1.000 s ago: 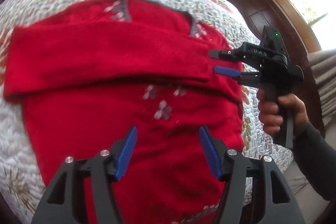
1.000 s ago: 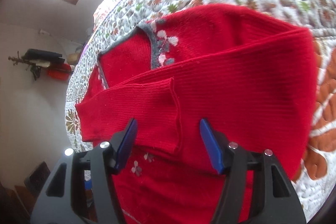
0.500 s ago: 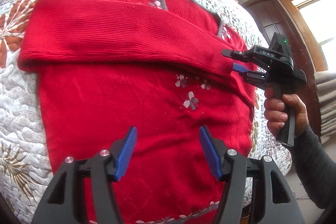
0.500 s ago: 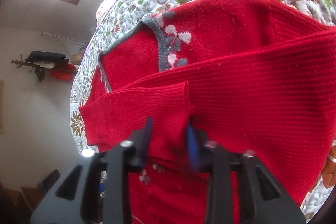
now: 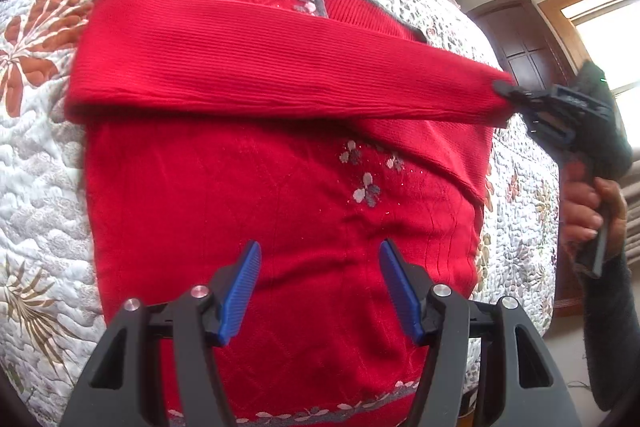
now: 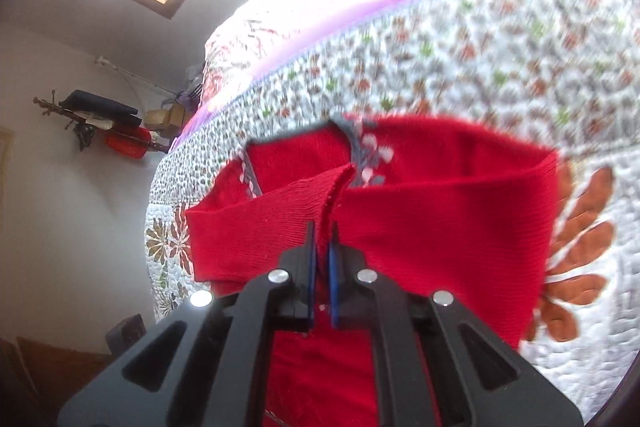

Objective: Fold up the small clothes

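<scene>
A small red knit sweater (image 5: 248, 195) with a grey neckline and small flower embroidery lies flat on a quilted bed. One sleeve (image 5: 280, 75) is folded across the chest. My right gripper (image 6: 322, 239) is shut on that sleeve's cuff (image 6: 332, 191), lifting it off the body; from the left wrist view the same gripper (image 5: 508, 93) sits at the right, held by a hand. My left gripper (image 5: 320, 283) hangs open above the sweater's lower body, nothing between its blue pads.
The floral quilt (image 5: 36, 163) covers the bed on all sides of the sweater. A dark wooden door (image 5: 524, 39) and a bright window stand past the bed's right side. A wall shelf with clutter (image 6: 100, 123) is at the left in the right wrist view.
My right gripper went from open around the cuff to shut on it, then raised and pulled it outward. The left gripper stayed open and drew back a little.
</scene>
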